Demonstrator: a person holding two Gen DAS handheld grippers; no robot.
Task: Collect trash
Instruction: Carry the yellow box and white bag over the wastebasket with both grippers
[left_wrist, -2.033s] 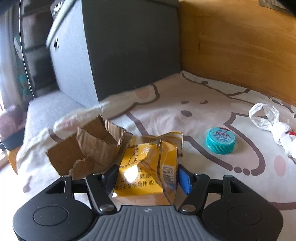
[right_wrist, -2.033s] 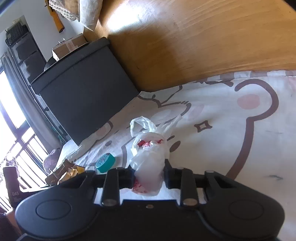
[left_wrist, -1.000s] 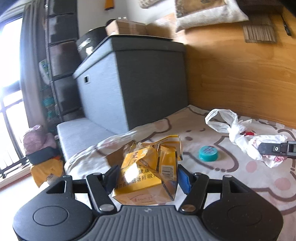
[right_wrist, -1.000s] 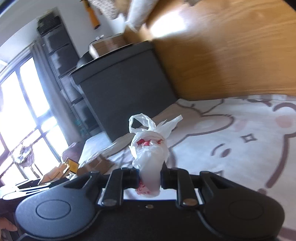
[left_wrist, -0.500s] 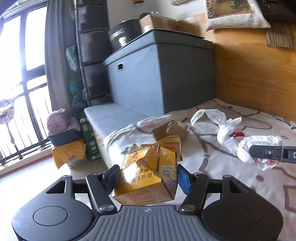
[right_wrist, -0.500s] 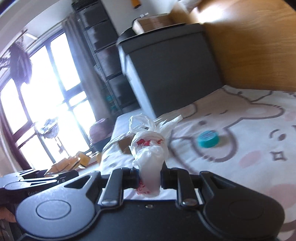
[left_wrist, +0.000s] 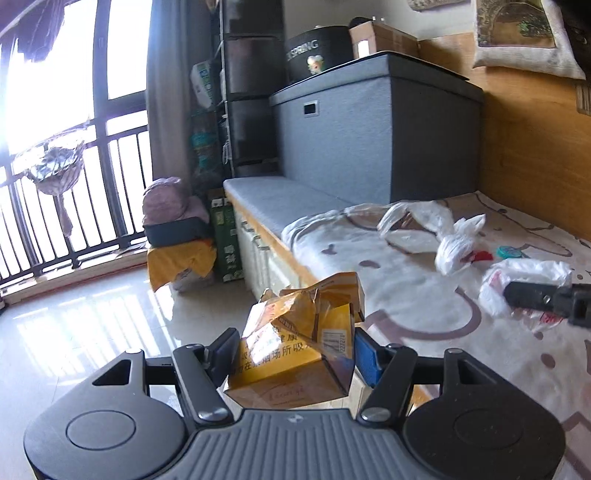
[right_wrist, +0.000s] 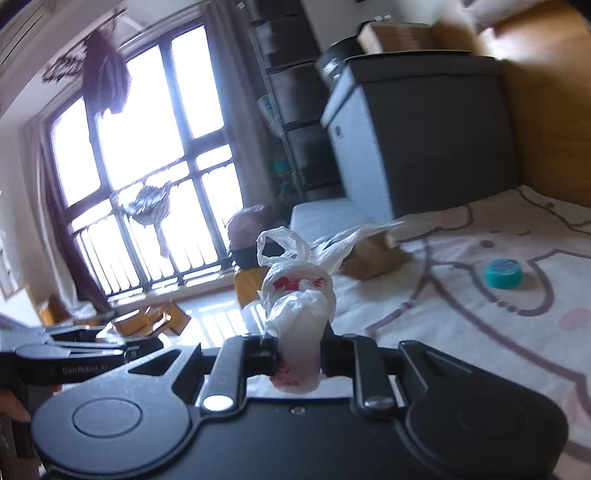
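Observation:
A crumpled yellow carton (left_wrist: 295, 343) sits clamped between the fingers of my left gripper (left_wrist: 295, 354), held over the bed's edge above the tiled floor. My right gripper (right_wrist: 299, 358) is shut on a knotted white plastic bag (right_wrist: 299, 291) with red print, handles sticking up. In the left wrist view the right gripper (left_wrist: 546, 299) enters from the right edge with the bag (left_wrist: 524, 280). A teal bottle cap (right_wrist: 502, 273) and torn brown cardboard (right_wrist: 373, 258) lie on the cartoon-print bed sheet (right_wrist: 480, 332). The carton (right_wrist: 151, 321) shows at the left of the right wrist view.
A tall grey storage box (left_wrist: 369, 147) stands at the bed's far end beside a grey cushioned bench (left_wrist: 280, 195). A yellow-draped stack (left_wrist: 181, 254) and a green box (left_wrist: 227, 243) stand on the glossy floor (left_wrist: 74, 332) before barred windows. A wooden wall (left_wrist: 535, 147) flanks the bed.
Both views have swung left, from the wall and bed toward the window and floor. Both grippers kept their hold as the carton and bag moved off toward the bed's edge.

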